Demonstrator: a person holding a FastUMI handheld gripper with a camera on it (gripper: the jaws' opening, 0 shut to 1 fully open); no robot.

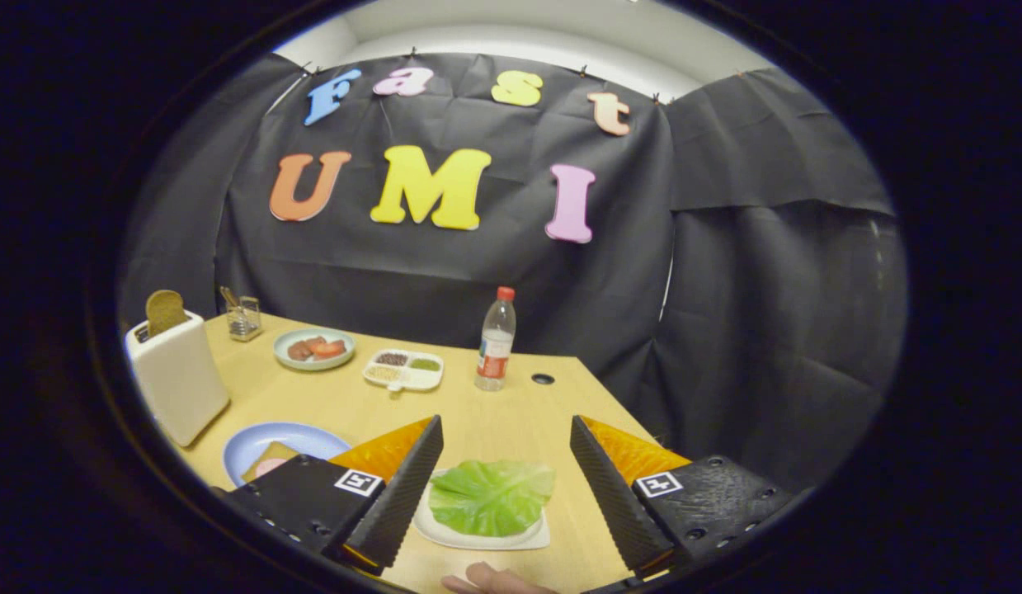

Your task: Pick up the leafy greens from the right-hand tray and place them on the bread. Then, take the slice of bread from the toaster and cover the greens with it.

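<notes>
We see the gripper (pixel 504 474) w/ jaws spread wide, holding nothing. The leafy greens (pixel 490 497) lie flat on a white tray (pixel 445 535) between the two fingers, not touched by either. Left of the left finger sits a blue plate (pixel 263 437) w/ bread (pixel 267 459), partly hidden. Further left, the white toaster (pixel 176 378) w/ a bread slice (pixel 165 311) sticking up. Beyond: bottle (pixel 496 340), divided dish (pixel 403 370), food plate (pixel 313 348) on the wood surface (pixel 511 421). A fingertip (pixel 490 579) shows near the tray.
</notes>
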